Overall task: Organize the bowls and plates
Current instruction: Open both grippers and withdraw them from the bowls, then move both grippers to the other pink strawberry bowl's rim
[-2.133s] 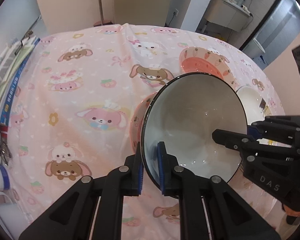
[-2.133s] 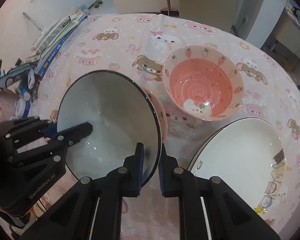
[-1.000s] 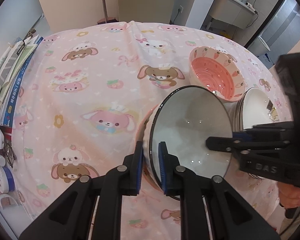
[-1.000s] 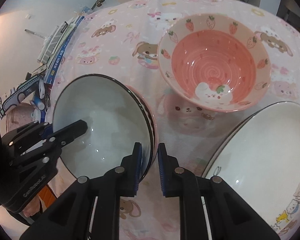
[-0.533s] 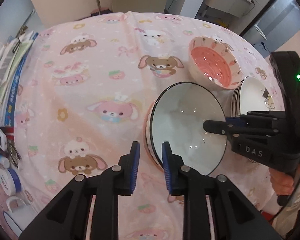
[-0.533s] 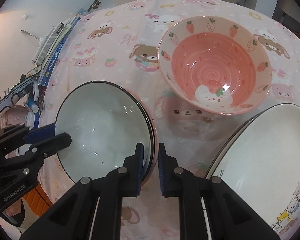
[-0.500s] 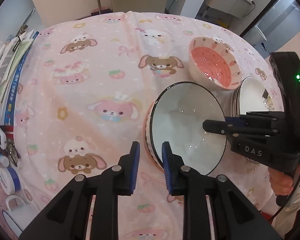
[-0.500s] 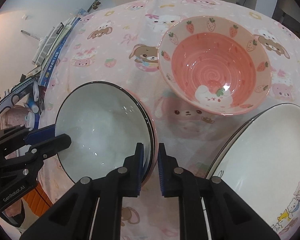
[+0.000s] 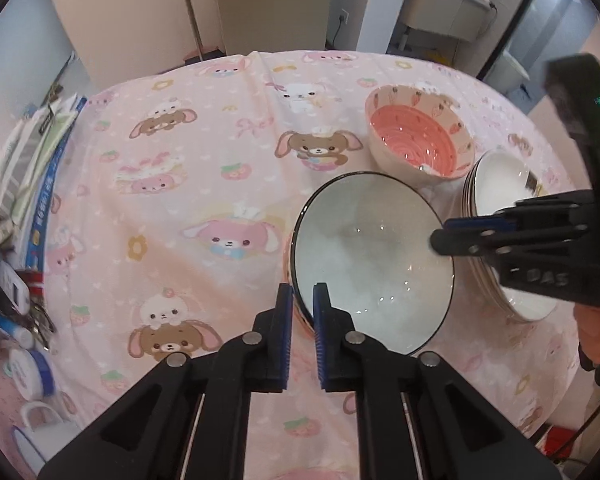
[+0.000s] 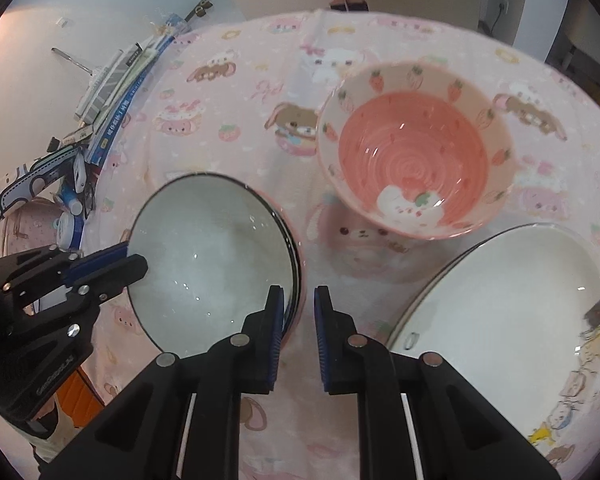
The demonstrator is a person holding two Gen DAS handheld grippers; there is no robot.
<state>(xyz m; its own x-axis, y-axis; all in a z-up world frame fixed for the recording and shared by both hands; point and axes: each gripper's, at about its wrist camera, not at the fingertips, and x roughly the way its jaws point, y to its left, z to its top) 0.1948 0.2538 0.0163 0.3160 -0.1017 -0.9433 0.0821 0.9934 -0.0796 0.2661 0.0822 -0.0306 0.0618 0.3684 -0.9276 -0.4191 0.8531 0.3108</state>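
White bowl (image 9: 374, 264) nested on pink bowl, left gripper (image 9: 302, 314) and right gripper (image 10: 299, 322) both parted, empty, astride its rim

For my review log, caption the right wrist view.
Right gripper open beside the black-rimmed bowl nested on a pink bowl.

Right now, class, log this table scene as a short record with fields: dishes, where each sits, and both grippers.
white bowl: nested in a pink bowl
strawberry bowl: alone on the tablecloth
plate stack: right of the white bowl
left gripper: open, jaws either side of the white bowl's rim
right gripper: open, jaws apart at the rim
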